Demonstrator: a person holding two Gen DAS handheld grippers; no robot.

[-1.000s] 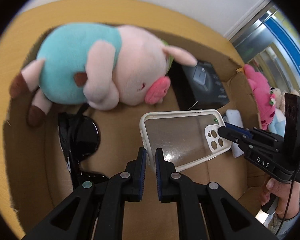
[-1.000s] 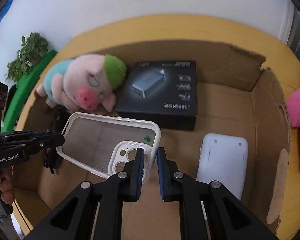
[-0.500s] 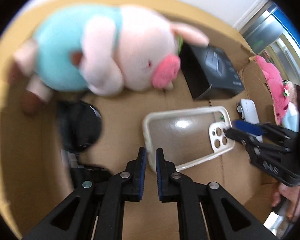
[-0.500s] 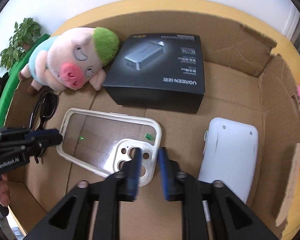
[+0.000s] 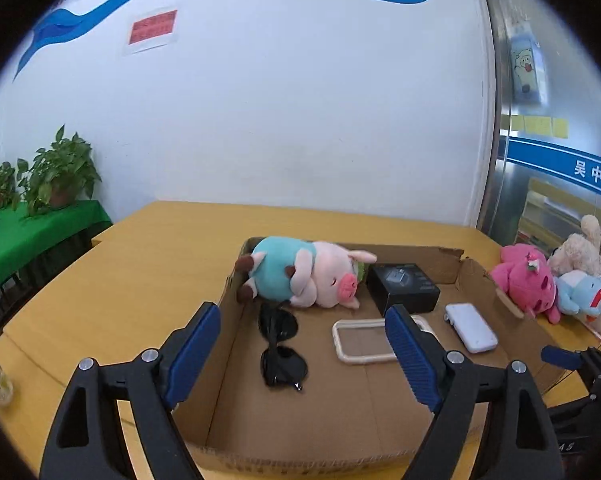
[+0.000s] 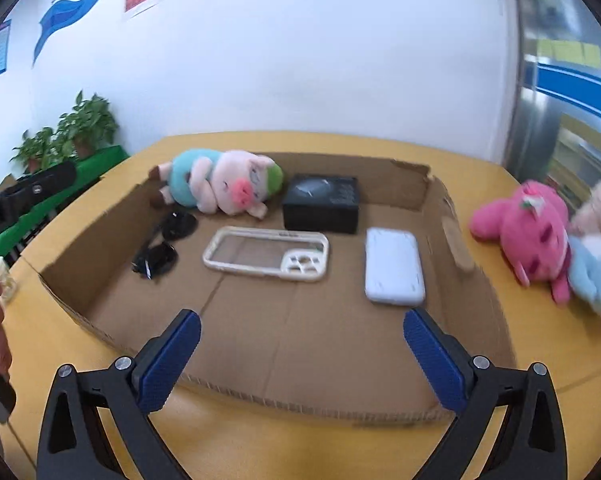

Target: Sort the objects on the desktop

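A: Nearest to us, both pairs of jaws are spreading with nothing between them. Our left gripper (image 5: 302,354) and right gripper (image 6: 300,360) hang at the near edge of the cardboard box (image 6: 260,390), which sits on the yellow table (image 6: 204,432).

B: And inside the box?

A: Toward the front we see the sunglasses (image 6: 162,246) on the left, the phone case (image 6: 266,254) lying flat in the middle and the white power bank (image 6: 394,272) on the right, all apart from one another.

B: Farther back?

A: The pig plush (image 6: 220,182) lies on its side against the far wall, just beside the black box (image 6: 320,202). Outside, right of the box, we see a pink plush (image 6: 528,226) among other soft toys.
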